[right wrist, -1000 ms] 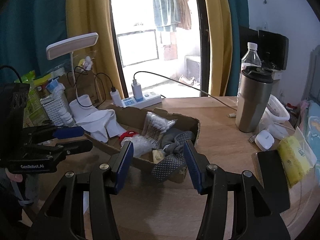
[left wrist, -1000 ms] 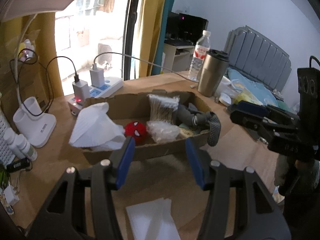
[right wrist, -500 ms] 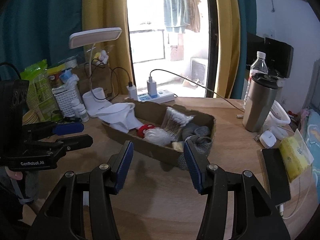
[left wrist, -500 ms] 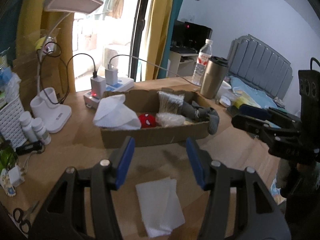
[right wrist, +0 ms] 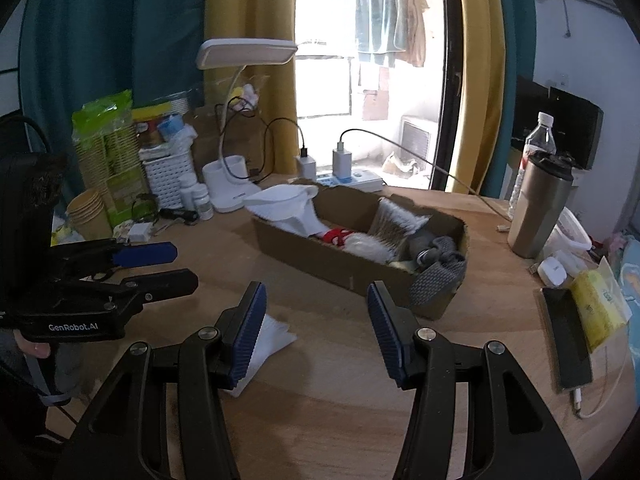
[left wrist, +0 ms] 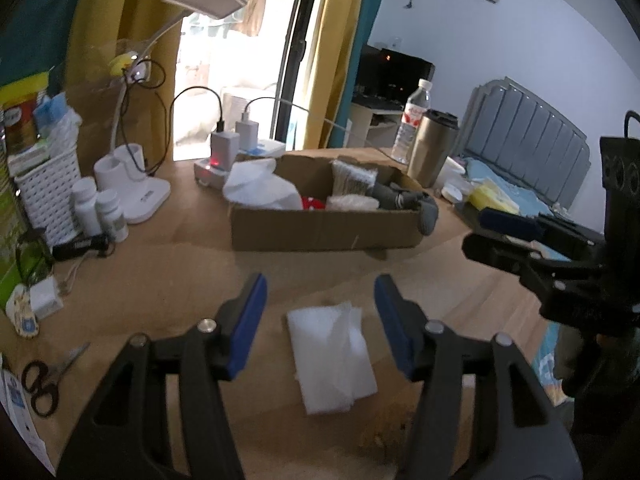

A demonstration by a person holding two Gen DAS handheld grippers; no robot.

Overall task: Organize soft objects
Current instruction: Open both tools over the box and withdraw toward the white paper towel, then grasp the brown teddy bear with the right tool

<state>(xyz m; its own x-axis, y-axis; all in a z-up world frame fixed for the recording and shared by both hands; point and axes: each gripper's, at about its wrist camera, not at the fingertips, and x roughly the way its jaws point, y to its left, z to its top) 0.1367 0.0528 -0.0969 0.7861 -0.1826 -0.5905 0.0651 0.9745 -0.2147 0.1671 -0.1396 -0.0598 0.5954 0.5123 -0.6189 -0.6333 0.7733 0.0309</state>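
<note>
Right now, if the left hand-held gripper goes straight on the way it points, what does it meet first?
Probably the white tissue lying flat on the table: it sits between the open fingers of the left hand-held gripper, which points downward. The cardboard box lies farther on. Depth is hard to judge.

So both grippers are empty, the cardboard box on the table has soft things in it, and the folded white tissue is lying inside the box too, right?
Not quite. The folded white tissue lies on the bare table, in front of the cardboard box and outside it, as the left wrist view shows. The rest holds: the left gripper and right gripper are both empty, and the box holds soft things.
</note>
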